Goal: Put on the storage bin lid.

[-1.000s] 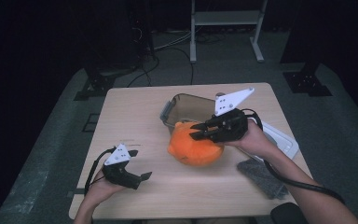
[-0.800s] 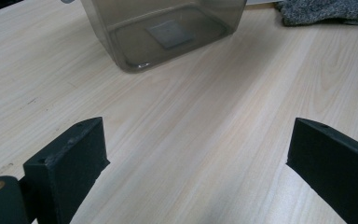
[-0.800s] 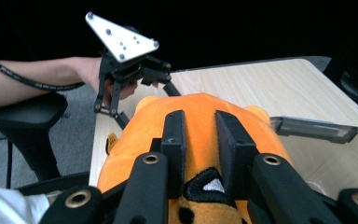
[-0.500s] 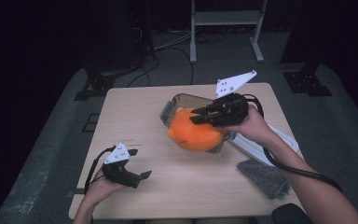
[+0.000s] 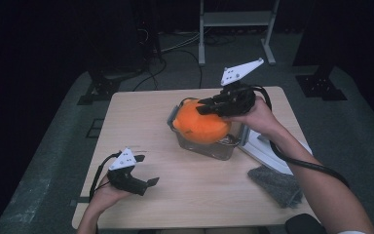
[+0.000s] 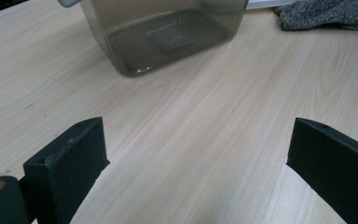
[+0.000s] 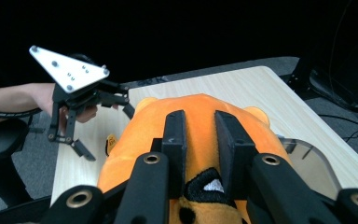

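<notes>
Plush toy (image 5: 202, 126), orange, is held over the smoky clear plastic container (image 5: 209, 146) on the wooden table (image 5: 141, 126), pinched in the clenched right gripper (image 5: 205, 106). The left gripper (image 5: 148, 184) is held just above the near tabletop, jaws spread wide around nothing. A grey cloth (image 5: 275, 184) lies nearby.

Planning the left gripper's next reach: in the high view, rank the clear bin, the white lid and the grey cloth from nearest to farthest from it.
From the left gripper:
1. Clear bin, mid-table, holding the orange plush toy.
2. Grey cloth, near right edge.
3. White lid, right of the bin; close to the cloth's rank.
</notes>
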`<state>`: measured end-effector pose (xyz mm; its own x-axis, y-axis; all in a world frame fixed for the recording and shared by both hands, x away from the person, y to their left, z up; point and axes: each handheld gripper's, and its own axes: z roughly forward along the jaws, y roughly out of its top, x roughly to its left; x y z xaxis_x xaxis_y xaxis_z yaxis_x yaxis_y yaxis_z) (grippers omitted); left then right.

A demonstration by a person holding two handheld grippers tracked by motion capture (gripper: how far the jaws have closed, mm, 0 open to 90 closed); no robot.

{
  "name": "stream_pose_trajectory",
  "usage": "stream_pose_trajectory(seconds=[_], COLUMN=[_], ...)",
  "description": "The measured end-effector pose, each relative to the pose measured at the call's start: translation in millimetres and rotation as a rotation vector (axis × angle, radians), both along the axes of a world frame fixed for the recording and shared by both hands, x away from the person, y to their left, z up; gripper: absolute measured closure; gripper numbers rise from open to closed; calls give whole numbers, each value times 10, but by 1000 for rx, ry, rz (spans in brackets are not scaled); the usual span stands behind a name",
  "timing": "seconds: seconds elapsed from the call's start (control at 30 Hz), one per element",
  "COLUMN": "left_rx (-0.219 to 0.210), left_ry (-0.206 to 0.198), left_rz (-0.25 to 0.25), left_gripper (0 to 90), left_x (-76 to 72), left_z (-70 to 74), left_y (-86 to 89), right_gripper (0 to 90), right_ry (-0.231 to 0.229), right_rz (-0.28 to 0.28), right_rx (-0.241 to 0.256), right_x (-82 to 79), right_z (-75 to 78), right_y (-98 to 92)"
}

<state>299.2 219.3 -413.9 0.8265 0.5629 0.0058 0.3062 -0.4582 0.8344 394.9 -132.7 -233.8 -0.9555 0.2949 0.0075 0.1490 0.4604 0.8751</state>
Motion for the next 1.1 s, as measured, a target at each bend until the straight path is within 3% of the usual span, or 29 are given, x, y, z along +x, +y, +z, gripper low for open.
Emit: stream_pose_trajectory(seconds=[0.53,1.1], left_rx=[-2,-6], left_ry=[5,4], left_rz=[-6,-5], left_gripper=[38,38], left_x=[16,-1], left_z=[-16,-13], left_y=[-11,4], right_gripper=[742,743], right_ry=[23,57], right_rz=[-80,-128], right_rx=[4,-28], right_x=[313,604], right_z=[-14,-252], right_y=[-68,-24])
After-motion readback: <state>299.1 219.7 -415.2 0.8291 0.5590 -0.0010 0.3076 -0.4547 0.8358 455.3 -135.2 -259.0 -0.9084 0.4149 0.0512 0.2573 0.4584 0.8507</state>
